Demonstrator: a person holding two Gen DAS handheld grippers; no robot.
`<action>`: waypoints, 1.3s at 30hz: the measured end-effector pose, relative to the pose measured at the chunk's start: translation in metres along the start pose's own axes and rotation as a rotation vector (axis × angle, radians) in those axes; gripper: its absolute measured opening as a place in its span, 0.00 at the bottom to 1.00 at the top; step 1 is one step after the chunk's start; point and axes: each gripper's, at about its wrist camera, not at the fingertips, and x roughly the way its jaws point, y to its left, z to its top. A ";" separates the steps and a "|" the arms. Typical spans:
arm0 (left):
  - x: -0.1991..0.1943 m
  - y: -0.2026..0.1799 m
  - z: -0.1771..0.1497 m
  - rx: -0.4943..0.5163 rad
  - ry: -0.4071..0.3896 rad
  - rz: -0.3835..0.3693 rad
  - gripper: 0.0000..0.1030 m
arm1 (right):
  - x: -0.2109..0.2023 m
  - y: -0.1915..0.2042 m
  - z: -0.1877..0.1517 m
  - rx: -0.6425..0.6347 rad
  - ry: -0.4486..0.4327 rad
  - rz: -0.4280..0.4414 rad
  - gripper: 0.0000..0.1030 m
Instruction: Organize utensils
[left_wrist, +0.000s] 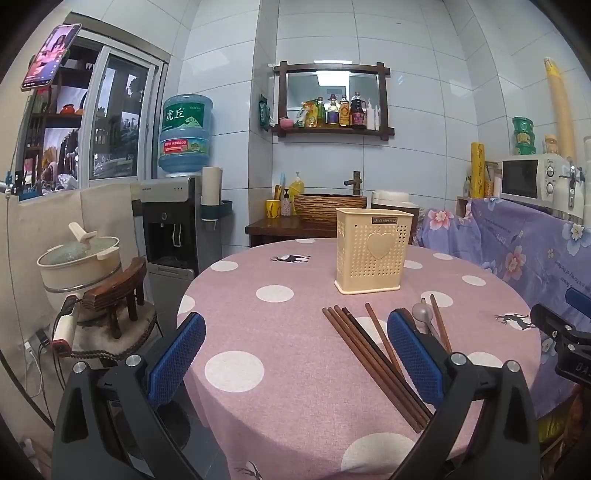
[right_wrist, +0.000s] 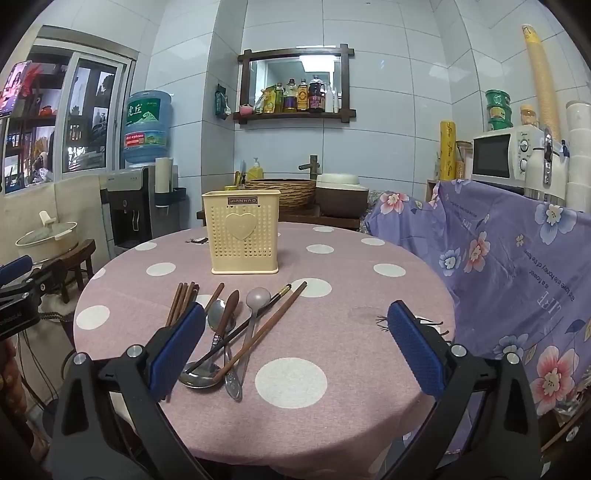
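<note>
Start of sorting: both the left tool (left_wrist: 295, 354) and right tool (right_wrist: 295, 343) hang released and empty over the surface (right_wrist: 332, 417); chopsticks (left_wrist: 369, 354) and spoons (right_wrist: 236, 332) lie loose before the empty cream utensil holder (right_wrist: 243, 236); next, judged: grasp one utensil.

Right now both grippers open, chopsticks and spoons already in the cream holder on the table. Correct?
Not quite. The cream holder shows no utensils; the chopsticks and spoons lie on the pink tablecloth in front of it, per the right wrist view. Both the left gripper and right gripper are open.
</note>
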 end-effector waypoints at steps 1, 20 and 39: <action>0.000 0.000 0.000 0.000 0.000 0.000 0.95 | 0.000 0.000 -0.001 0.000 -0.002 0.000 0.95; -0.002 0.000 -0.001 0.002 0.004 0.002 0.95 | -0.001 0.003 -0.002 -0.003 0.002 -0.001 0.95; 0.000 0.001 -0.002 0.001 0.008 0.002 0.95 | -0.001 0.006 -0.002 -0.002 0.004 0.001 0.95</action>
